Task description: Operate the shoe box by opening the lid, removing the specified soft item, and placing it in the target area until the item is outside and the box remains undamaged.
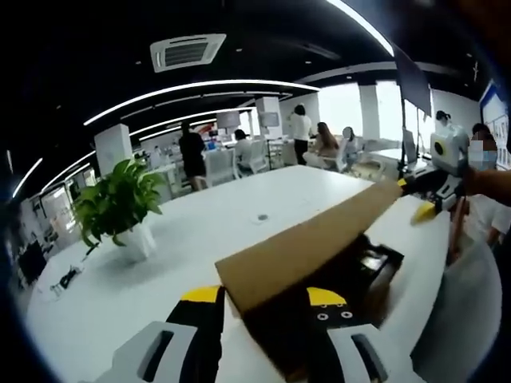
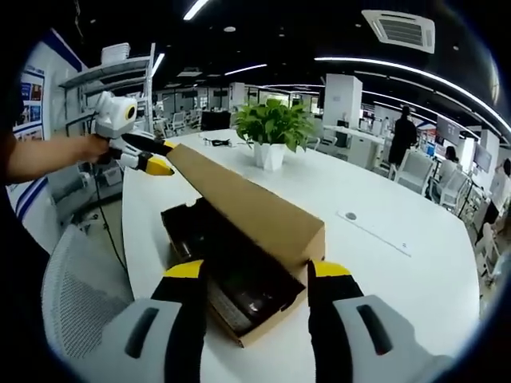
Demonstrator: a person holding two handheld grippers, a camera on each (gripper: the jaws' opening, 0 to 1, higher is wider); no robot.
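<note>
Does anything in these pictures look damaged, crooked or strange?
Nothing looks damaged. The shoe box lid stands raised at a slant, one set of tongs at its far corner and the other at the near end. Dark contents lie inside; the box walls look intact.

A: What stands on the white table (image 2: 383, 199) at the far side?

B: A leafy green plant in a white pot (image 2: 271, 132); seen from the left gripper view it sits to the left (image 1: 120, 209). Just beyond it some dark cables (image 2: 214, 142) lie on the tabletop.

A: Anything near the table's edge?

B: A grey mesh chair (image 2: 76, 307), pushed up near the left corner.

A: And overhead?

B: A square ceiling air vent (image 1: 186, 52) and long curved light strips (image 1: 200, 89) on a dark ceiling.

A: People?

B: Several far off: one standing in dark clothes (image 1: 192, 153), one in a white top (image 1: 300, 128), others seated beside white chairs (image 1: 255, 155).
</note>
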